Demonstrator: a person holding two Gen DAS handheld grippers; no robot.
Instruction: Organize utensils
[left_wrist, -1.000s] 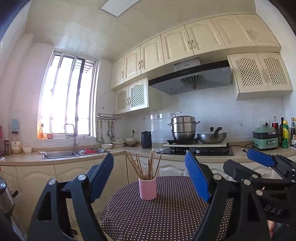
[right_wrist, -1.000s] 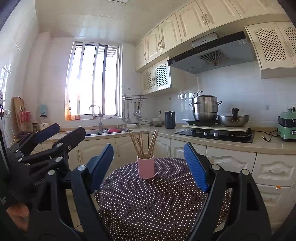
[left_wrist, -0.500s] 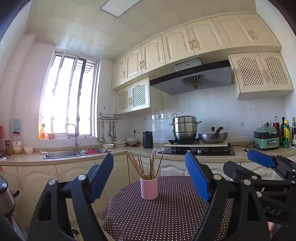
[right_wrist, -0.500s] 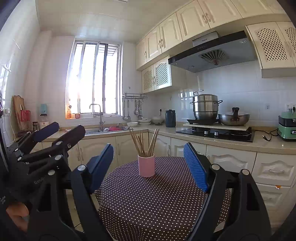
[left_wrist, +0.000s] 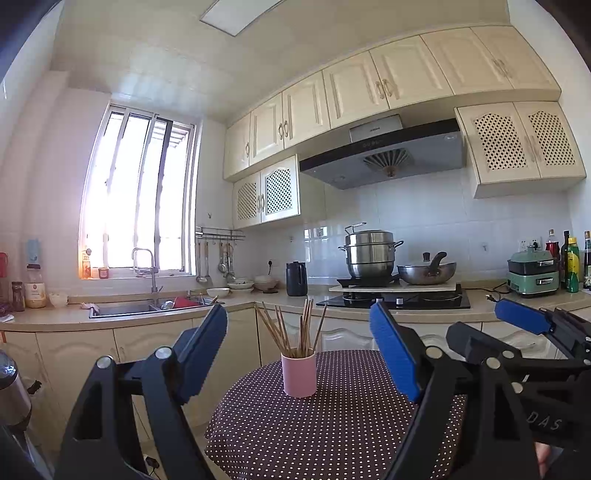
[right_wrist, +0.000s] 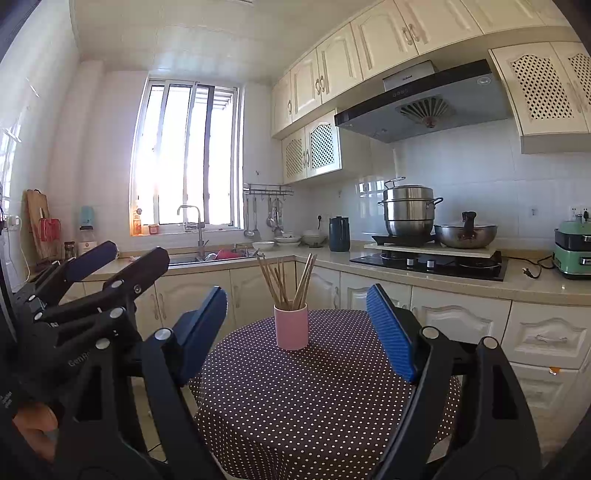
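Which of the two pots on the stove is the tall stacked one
The steel steamer pot at the left of the stove: tall, in stacked tiers with side handles. The wok beside it is low and wide.

A pink cup (left_wrist: 299, 374) stands upright on the round table (left_wrist: 332, 435), which wears a dark cloth with small white dots. The cup sits toward the far half of the tabletop, roughly central from side to side. A bundle of thin brown wooden chopsticks (left_wrist: 293, 326) stands in it, their upper ends fanned outward above the rim, some leaning left, some right
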